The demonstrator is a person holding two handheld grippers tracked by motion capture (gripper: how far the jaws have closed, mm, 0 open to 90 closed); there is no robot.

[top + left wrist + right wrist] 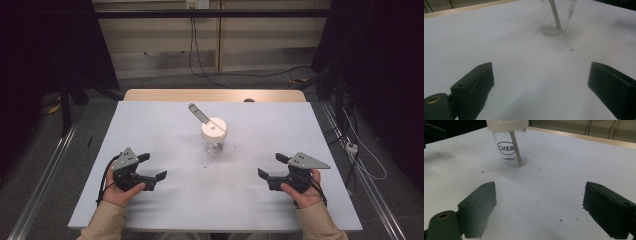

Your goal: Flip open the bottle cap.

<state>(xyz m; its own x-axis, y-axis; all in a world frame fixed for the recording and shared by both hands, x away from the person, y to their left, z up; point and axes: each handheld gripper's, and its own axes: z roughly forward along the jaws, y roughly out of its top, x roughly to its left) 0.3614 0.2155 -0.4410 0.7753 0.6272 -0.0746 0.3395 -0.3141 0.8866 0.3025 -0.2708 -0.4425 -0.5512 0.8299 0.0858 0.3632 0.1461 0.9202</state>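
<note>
Jar: clear, round glass body with a cream screw lid; black oval print reading "CHER"; I see it standing upright near the middle of the table, toward the far edge.
Stick: flat, pale, leaning out through the lid.
Table: matte white top, wooden far edge, fine dark specks.
Left gripper: black blocky jaws spread wide, nothing between, near-left corner.
Right gripper: jaws released, empty, near-right corner.

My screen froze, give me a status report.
Left gripper and right gripper open, empty. Lidded cup upright mid-table, straw in. Path clear.
</note>
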